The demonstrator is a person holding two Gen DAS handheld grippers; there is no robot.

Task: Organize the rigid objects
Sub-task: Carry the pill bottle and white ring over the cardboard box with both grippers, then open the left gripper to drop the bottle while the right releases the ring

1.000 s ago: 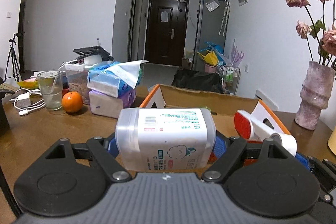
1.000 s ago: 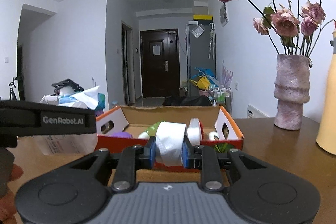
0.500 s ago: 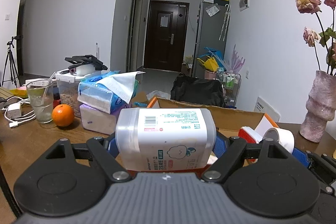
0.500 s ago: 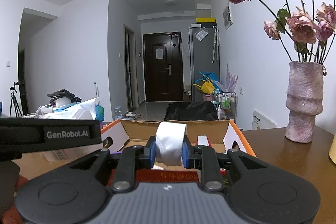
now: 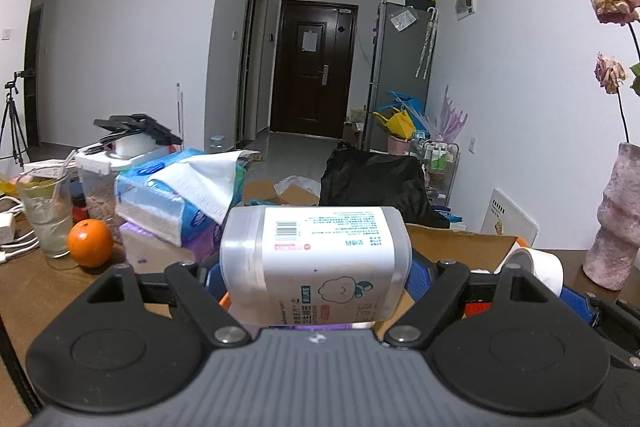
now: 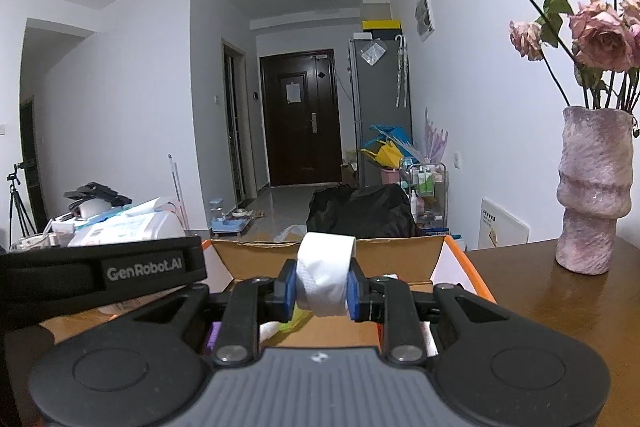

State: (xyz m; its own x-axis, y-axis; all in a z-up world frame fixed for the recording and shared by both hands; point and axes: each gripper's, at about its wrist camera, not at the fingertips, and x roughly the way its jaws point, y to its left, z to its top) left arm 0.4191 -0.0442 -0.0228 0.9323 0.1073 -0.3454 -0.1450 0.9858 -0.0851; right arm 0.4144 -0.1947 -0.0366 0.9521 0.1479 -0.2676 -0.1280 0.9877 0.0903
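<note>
My left gripper [image 5: 314, 277] is shut on a white plastic wipes container [image 5: 316, 259] lying on its side between the blue pads, held above the near edge of an orange cardboard box [image 5: 460, 241]. In the right wrist view my right gripper [image 6: 322, 289] is shut on a white tape roll [image 6: 325, 277], which hangs over the open box [image 6: 460, 267]. The same roll [image 5: 540, 263] shows at the right of the left wrist view. Several small items lie in the box, mostly hidden by the grippers.
On the brown table [image 5: 44, 291] at the left stand an orange [image 5: 90, 243], a glass [image 5: 42, 217], stacked tissue packs [image 5: 176, 203] and a food container [image 5: 100, 183]. A pink vase [image 6: 596, 195] with dried roses stands at the right. The other gripper's black body [image 6: 100, 271] crosses the left.
Both grippers have moved forward with their loads, from in front of the box to above it. The box now fills the lower view and its contents are mostly hidden.
</note>
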